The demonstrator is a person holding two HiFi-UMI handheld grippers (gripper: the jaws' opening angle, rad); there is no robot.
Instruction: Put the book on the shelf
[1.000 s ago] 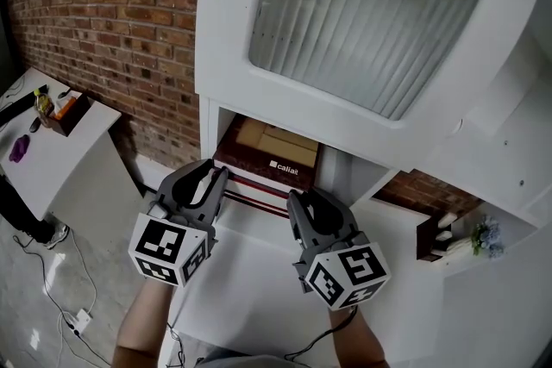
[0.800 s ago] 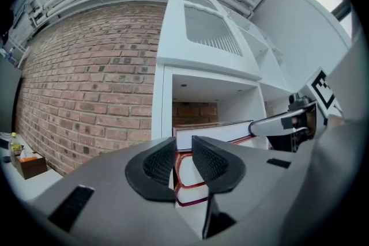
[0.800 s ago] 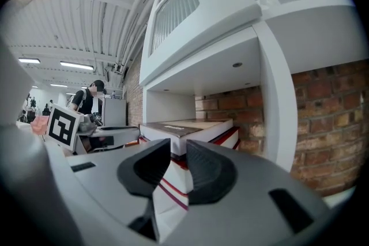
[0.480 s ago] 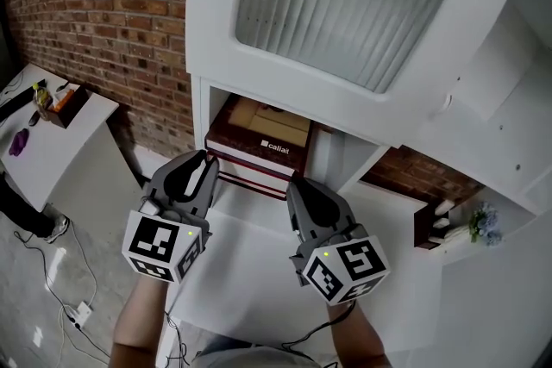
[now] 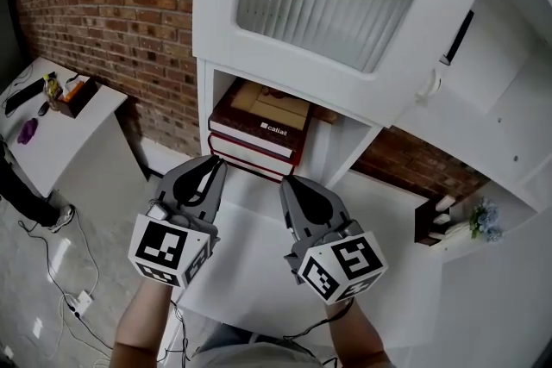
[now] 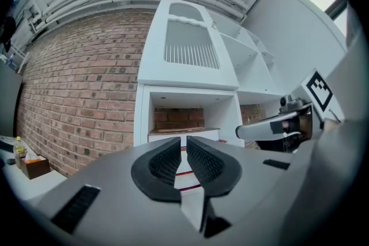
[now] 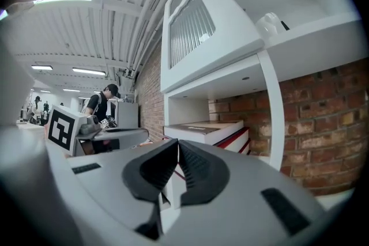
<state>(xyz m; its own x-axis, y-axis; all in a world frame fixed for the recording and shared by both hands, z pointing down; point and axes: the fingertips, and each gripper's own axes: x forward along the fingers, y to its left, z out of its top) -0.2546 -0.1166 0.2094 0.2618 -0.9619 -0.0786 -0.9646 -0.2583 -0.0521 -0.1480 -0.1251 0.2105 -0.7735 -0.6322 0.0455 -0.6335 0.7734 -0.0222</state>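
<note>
Holds the left gripper (image 5: 213, 171) and the right gripper (image 5: 291, 185) side by side just short of the shelf (image 5: 204, 109), both empty. Narrows the left jaws, closing with a slim gap and nothing inside, with the right jaws pressed together. Leaves the book (image 5: 263, 112) lying flat atop a stack of books (image 5: 250, 158) in the open compartment, clear of both grippers.

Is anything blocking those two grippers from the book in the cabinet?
Nothing visible. Only bare white ledge separates the left gripper, fingers closing on nothing, and the right gripper from the book.
</note>
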